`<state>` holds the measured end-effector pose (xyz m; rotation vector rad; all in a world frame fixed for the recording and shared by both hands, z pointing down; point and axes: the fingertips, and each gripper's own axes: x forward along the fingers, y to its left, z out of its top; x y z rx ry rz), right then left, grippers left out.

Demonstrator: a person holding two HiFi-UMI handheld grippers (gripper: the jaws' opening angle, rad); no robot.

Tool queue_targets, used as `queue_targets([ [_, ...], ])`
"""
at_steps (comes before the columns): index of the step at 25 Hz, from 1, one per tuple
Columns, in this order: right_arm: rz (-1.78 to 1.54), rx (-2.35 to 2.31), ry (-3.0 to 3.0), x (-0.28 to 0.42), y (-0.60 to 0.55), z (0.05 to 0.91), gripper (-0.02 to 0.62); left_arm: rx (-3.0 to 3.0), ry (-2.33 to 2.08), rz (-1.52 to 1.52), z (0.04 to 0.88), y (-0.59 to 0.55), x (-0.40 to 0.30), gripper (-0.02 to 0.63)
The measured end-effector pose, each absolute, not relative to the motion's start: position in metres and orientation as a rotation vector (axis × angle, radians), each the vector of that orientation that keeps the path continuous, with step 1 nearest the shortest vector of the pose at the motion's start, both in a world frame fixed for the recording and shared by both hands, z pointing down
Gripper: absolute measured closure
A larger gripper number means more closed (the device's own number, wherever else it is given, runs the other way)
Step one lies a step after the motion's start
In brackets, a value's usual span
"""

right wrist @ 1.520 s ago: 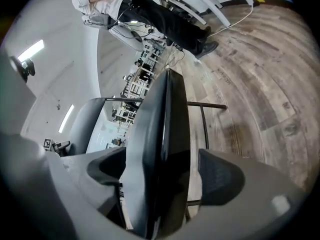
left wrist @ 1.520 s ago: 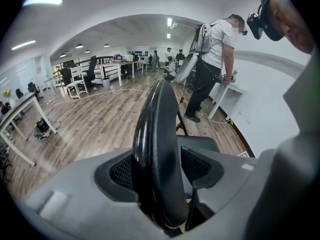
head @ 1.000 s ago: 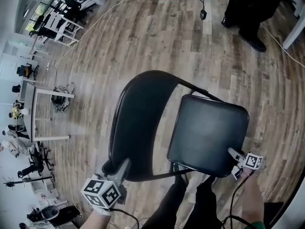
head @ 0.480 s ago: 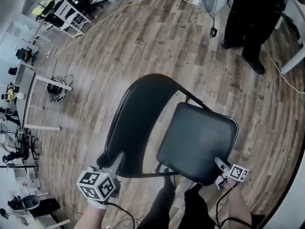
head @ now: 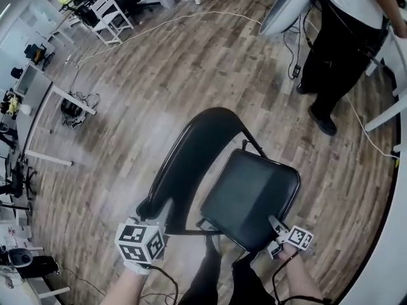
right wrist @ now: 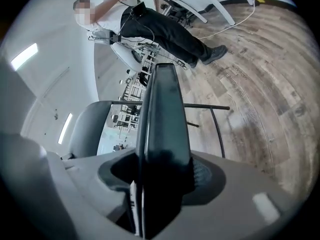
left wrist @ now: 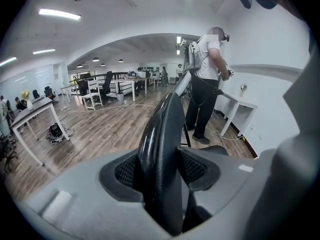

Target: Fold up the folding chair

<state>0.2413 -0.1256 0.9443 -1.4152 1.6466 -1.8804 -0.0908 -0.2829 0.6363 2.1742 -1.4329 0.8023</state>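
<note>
The black folding chair stands on the wood floor below me, its curved backrest (head: 191, 161) to the left and its padded seat (head: 251, 196) to the right. My left gripper (head: 152, 210) grips the backrest's near end. In the left gripper view the backrest (left wrist: 162, 126) runs between the jaws of the left gripper (left wrist: 160, 170), which are closing with the pads against it. My right gripper (head: 275, 226) holds the seat's front edge. The right gripper view shows the seat (right wrist: 164, 111) edge-on inside the right gripper (right wrist: 162, 176), whose jaws are also closing on it.
A person in dark trousers (head: 343, 49) stands at the upper right beside a white curved panel (head: 286, 5). White tables (head: 60, 97) line the left, and a white desk leg (head: 388, 113) is at the right. A white cable (head: 191, 16) crosses the floor. My legs (head: 219, 275) are under the chair.
Both grippers have risen with the chair. The seat's front edge has lifted and the seat has swung closer to the backrest. The standing person shows more fully in the view.
</note>
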Motion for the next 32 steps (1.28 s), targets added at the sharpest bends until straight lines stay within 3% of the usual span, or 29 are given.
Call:
queue_targets([
  [32, -1.946, -1.76, 1.637, 0.063, -0.256, 0.771, 0.37, 2.262, -1.437, 0.782, 0.529, -0.3, -0.131, 0.417],
])
